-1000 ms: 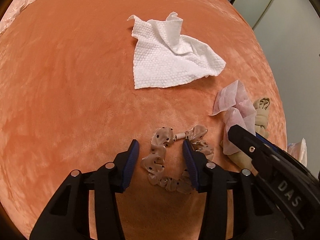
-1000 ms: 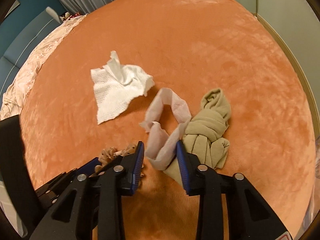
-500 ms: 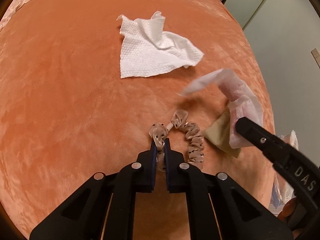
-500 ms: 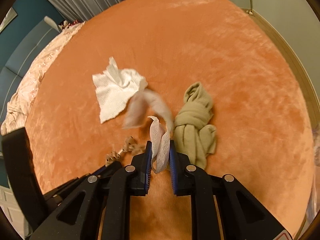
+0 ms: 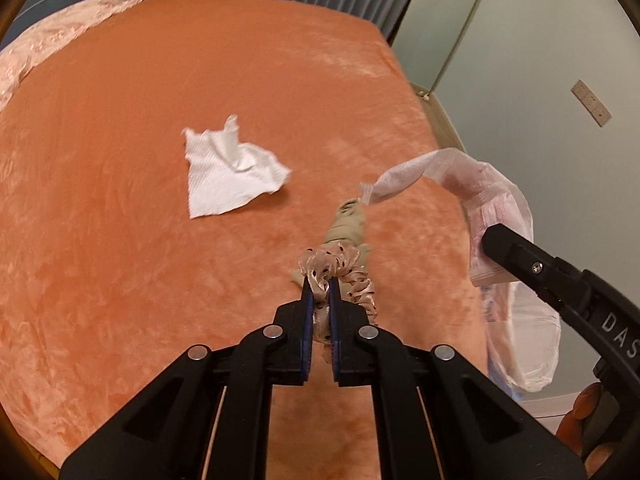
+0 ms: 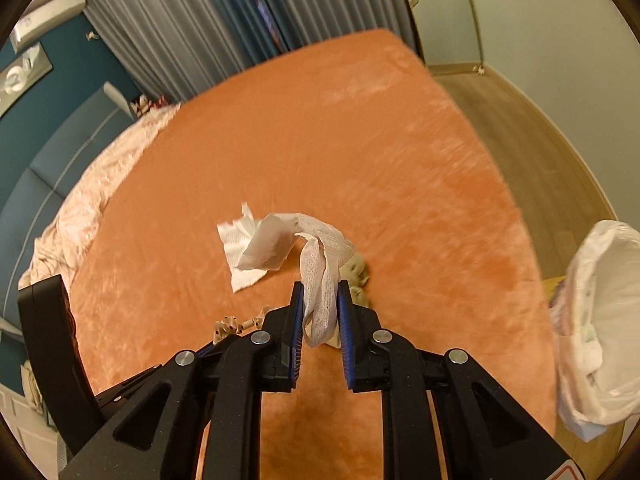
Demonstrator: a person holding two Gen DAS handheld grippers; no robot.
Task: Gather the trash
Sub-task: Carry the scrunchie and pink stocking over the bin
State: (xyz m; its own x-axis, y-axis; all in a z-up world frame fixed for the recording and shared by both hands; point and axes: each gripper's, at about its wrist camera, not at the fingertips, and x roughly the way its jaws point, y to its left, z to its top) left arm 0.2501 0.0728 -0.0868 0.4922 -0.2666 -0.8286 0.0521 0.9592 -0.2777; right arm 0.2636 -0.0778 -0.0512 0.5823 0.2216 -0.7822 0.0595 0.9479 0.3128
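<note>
Left wrist view first: one orange blanket [image 5: 120, 240] filling most of the frame, and four loose bits on or above it. One white paper towel [image 5: 228, 176] lies flat at centre left, well apart from the rest. One beige knotted cloth [image 5: 348, 224] sits just right of centre. One dotted sheer scrunchie [image 5: 336, 268] is pinched in the left gripper [image 5: 320, 300], whose blue pads are pressed nearly together with only the fabric between them; part of it loops out to the right of the pads, lifted off the blanket. One pinkish-white wrapper strip [image 5: 408, 172] hangs at the right, trailing from the right gripper [image 5: 504, 240], of which only a single black finger shows here, so its grip can't be read from this side. Behind that, at the right edge, there's one white plastic bag [image 5: 524, 336], and a few fingertips [image 5: 600, 456] of the person in the lower right corner.

Right wrist view: same count for towel [image 6: 240, 256], cloth [image 6: 358, 270] and bag [image 6: 600, 320], but here the right gripper [image 6: 320, 320] is seen head on, pads narrowed onto the wrapper strip [image 6: 320, 296], which droops between them and curls away toward upper left. The scrunchie [image 6: 228, 326] only peeks out at lower left beside the left gripper's black body. This view also adds grey curtains [image 6: 180, 32], a wooden floor [image 6: 540, 140] and a rumpled pink bedspread [image 6: 100, 192], barely visible from the other side.
</note>
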